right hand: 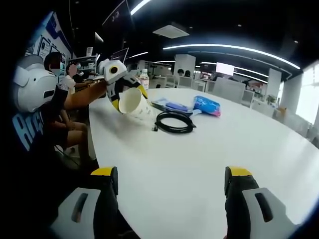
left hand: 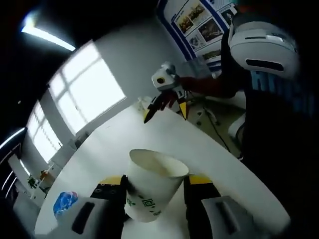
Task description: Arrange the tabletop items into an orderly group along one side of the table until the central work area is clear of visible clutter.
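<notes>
Left gripper view, jaws clamping paper cup (left hand: 152, 189) (tilted)

A bright window (left hand: 82, 94) is glowing beyond the table's far edge in the left gripper view, and posters (left hand: 199, 22) are hanging on the wall beside it. In the right gripper view, ceiling light strips (right hand: 234, 48) are curving over an open office, white pillars (right hand: 185, 63) are standing at the back, and a person (right hand: 60, 67) is sitting at a desk behind the table.
</notes>
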Demonstrator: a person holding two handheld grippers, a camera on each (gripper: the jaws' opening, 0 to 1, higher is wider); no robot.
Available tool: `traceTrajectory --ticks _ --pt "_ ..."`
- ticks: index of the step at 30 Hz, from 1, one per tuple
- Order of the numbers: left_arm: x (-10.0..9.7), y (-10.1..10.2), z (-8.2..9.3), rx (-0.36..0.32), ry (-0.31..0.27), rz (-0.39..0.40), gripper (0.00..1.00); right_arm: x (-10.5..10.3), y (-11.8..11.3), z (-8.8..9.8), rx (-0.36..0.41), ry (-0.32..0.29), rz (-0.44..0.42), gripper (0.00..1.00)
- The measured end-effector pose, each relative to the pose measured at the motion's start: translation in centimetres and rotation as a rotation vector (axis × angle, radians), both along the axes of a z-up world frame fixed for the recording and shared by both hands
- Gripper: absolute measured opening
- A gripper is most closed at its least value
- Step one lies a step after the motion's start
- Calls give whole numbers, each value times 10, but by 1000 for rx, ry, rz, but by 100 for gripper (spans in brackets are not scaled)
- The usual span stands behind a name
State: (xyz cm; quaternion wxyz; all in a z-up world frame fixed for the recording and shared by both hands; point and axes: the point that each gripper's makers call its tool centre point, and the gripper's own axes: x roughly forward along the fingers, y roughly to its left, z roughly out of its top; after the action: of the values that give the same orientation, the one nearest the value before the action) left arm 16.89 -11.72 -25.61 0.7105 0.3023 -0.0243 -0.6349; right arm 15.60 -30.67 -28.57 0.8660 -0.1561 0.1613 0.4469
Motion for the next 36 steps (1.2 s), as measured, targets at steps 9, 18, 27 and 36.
traceTrajectory --ticks 9,18,27,36 --pt "1 14 3 -110 84 43 44 0 1 -1 -3 2 2 85" --pt "1 27 3 -169 143 67 44 -1 3 -1 -9 2 4 85" --pt "9 42 0 -216 210 115 43 -1 7 -1 -16 5 13 85" --pt "16 54 -1 -273 284 159 43 0 9 -1 -22 6 21 84"
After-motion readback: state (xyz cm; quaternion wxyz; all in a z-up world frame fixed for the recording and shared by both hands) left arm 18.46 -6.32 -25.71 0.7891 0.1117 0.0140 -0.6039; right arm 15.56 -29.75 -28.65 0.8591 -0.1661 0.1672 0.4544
